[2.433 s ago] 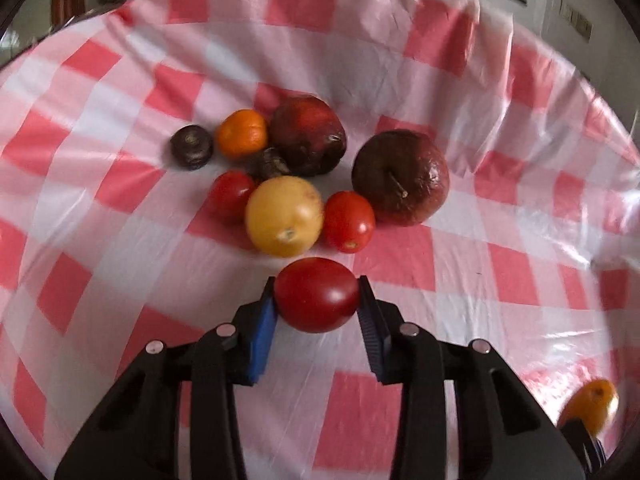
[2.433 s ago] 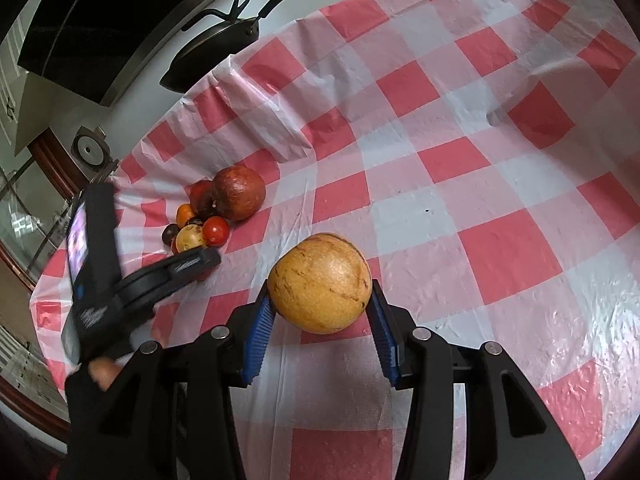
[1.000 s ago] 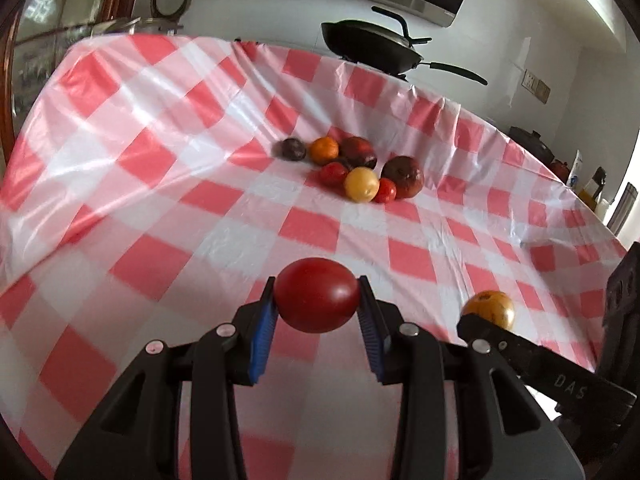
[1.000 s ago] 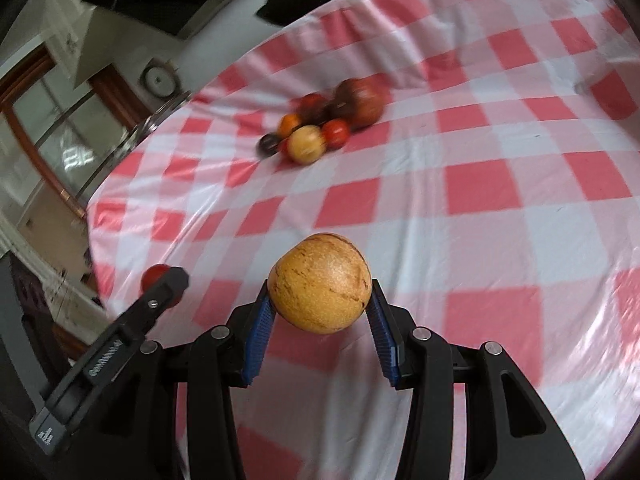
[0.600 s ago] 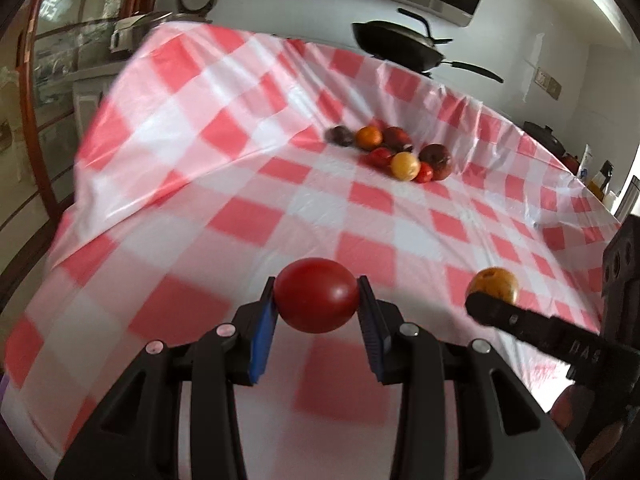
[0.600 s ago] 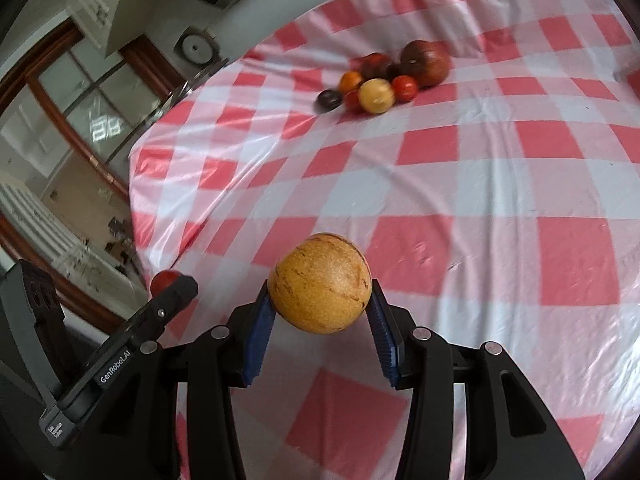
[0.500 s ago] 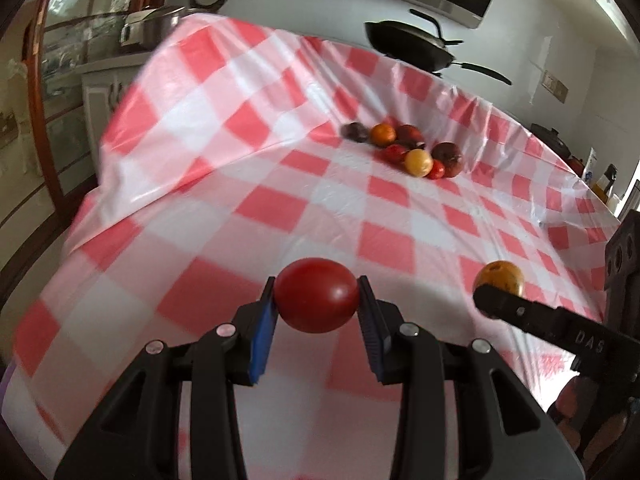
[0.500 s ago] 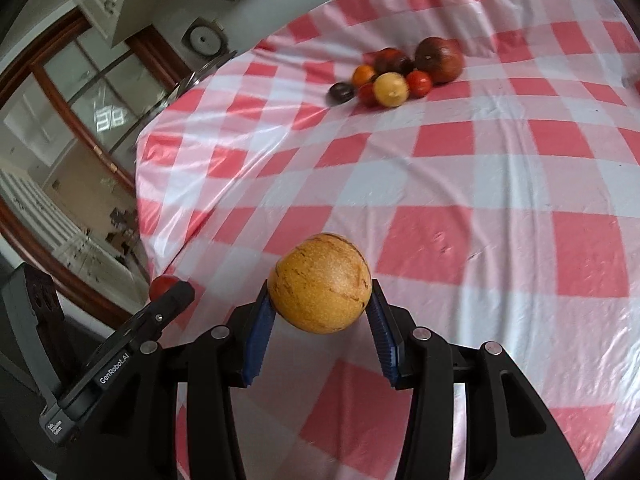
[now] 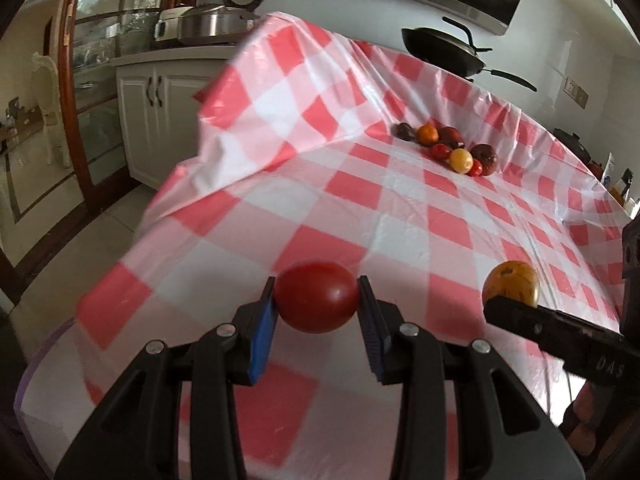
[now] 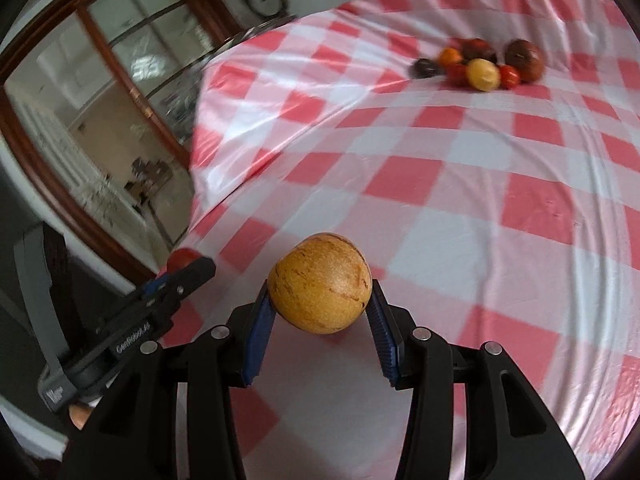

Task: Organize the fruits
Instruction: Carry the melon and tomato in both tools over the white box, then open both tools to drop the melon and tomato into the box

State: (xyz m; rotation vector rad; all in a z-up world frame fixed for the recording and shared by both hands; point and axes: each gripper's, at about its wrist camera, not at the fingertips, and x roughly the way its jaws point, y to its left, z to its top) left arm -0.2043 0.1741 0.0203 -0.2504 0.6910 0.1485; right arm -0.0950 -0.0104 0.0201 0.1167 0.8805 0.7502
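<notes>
red-and-white checked plastic cloth (image 9: pixel 400 216) over the whole table, wrinkled, draped down at the far left corner.

left gripper (image 9: pixel 316 312) clamped on a smooth red tomato (image 9: pixel 316 297), blue pads (image 9: pixel 262 340) pressed to both sides, fruit held clear above the cloth near the table's near edge. same tomato glimpsed as a red sliver (image 10: pixel 181 259) behind the left tool's fingertip in the right wrist view.

right gripper (image 10: pixel 320 312) clamped on a round yellow-orange fruit with brown streaks (image 10: pixel 320 282), blue pads (image 10: pixel 380 340) tight against its flanks, fruit off the cloth. seen from the left wrist view as an orange ball (image 9: pixel 511 283) at the tip of a black finger, to the right of the tomato and well apart from it.

loose cluster of fruit (image 9: pixel 450 150) resting on the cloth far across the table, well apart from both tools: dark purple one at the left end, small orange one beside it, dark red ones behind, pale yellow one (image 10: pixel 482 74) in front with small red ones either side, large dark brownish-red one (image 10: pixel 524 60) at the right end. most touching; exact contacts too small to tell.

beyond the table: black pan (image 9: pixel 444 50) against the wall, steel pot (image 9: pixel 212 28) on a white cabinet (image 9: pixel 156 120) at left, wood-framed glass door (image 10: pixel 80 120).

right wrist view blurred.
</notes>
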